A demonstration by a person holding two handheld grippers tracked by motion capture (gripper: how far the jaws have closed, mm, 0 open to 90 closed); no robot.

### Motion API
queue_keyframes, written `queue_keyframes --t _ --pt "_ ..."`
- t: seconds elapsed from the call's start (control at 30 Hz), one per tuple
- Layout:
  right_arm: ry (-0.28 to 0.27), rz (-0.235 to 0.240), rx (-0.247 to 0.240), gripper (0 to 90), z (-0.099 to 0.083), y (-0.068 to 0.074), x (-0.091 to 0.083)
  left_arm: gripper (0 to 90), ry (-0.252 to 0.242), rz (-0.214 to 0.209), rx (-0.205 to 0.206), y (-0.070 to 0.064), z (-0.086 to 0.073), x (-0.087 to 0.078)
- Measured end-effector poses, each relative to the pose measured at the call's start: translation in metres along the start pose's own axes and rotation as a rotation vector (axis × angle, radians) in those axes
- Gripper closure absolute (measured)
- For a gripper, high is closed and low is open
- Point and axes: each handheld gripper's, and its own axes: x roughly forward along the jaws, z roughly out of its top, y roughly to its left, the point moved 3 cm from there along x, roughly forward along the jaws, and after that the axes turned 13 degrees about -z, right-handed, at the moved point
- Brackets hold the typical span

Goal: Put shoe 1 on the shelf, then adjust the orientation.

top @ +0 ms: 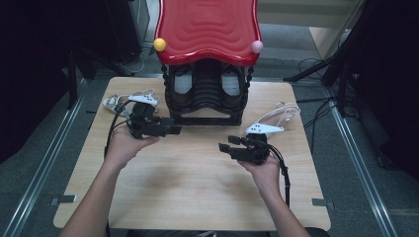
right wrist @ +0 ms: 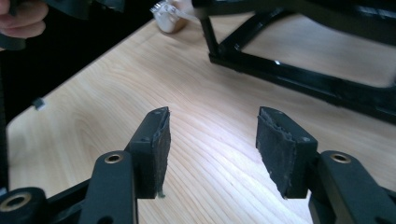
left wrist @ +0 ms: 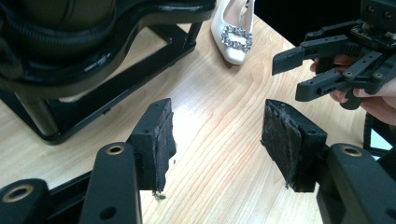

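While both grippers hover over the bare middle of the wooden table (top: 197,187), neither holds anything. Seen from the high view, the left gripper (top: 174,130) lies at about 10 o'clock from the table's centre, its jaws pointing toward 3 o'clock; the right gripper (top: 225,147) lies at about 3 o'clock from the centre, its jaws pointing toward 9 o'clock, so the two face each other with a gap of table between them. In the left gripper view the left gripper's (left wrist: 217,140) black jaws stand well apart, worn pads inward, with only wood grain between them. In the right gripper view the right gripper's (right wrist: 212,147) jaws are likewise spread wide over bare wood.

A black shoe rack (top: 205,94) with a red wavy roof (top: 207,29) stands at 12 o'clock on the table, a yellow ball (top: 159,44) and a pink ball (top: 257,47) at the roof's front corners. The left gripper sits just beside the rack's base at its 8 o'clock corner. A white heeled shoe with a jewelled buckle (left wrist: 233,35) rests on the table beyond the rack's base in the left gripper view, at 12 o'clock from those jaws and near the right gripper (left wrist: 299,70) seen opposite. Another pale shoe (top: 112,102) lies at 10 o'clock on the table, behind the left gripper.
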Motion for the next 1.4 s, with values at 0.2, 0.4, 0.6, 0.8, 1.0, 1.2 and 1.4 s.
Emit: queue_keyframes --t 0.2,0.4,0.6,0.8,1.0,1.2,1.4 --pt "0.021 -0.026 0.041 45.2 -0.010 -0.009 -0.005 50.1 0.010 0.025 -0.019 0.014 -0.010 -0.003" --pt "0.016 -0.021 0.030 43.2 -0.010 -0.008 -0.010 63.2 -0.001 0.063 -0.004 0.025 -0.018 -0.011" --pt "0.031 -0.033 0.038 40.8 -0.011 -0.009 -0.012 77.7 -0.015 0.077 -0.048 0.041 -0.029 -0.018" --pt "0.053 -0.053 0.034 39.3 -0.013 -0.014 -0.014 84.8 -0.063 0.091 -0.085 0.058 -0.031 -0.030" --pt "0.049 -0.048 0.035 38.4 -0.014 -0.018 -0.014 90.0 -0.091 0.104 -0.148 0.080 -0.031 -0.042" --pt "0.051 -0.042 0.020 38.2 -0.013 -0.018 -0.012 90.0 -0.079 0.198 -0.161 0.100 -0.019 -0.056" --pt "0.057 -0.032 0.015 38.3 -0.011 -0.018 -0.008 90.0 -0.093 0.232 -0.203 0.120 -0.007 -0.068"
